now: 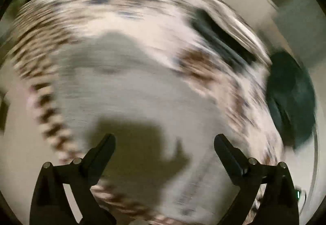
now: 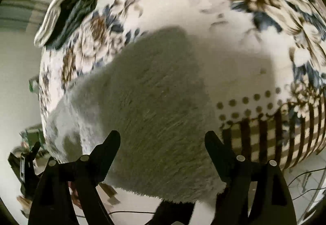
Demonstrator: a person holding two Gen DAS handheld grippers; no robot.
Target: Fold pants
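Fuzzy light grey pants (image 2: 154, 102) lie spread on a flower-patterned bedspread (image 2: 183, 0). In the right wrist view they fill the middle and reach the near bed edge. My right gripper (image 2: 163, 139) is open and empty just above them. The left wrist view is badly motion-blurred; the grey pants (image 1: 132, 92) show as a smeared patch on the bedspread (image 1: 142, 11). My left gripper (image 1: 165, 141) is open and empty above the pants, over a dark shadow.
A dark folded garment (image 2: 75, 0) lies on a pillow at the bed's far left; it also shows in the left view (image 1: 222, 35). A dark round object (image 1: 291, 98) sits off the bed's right side. Cables (image 2: 305, 180) lie on the floor.
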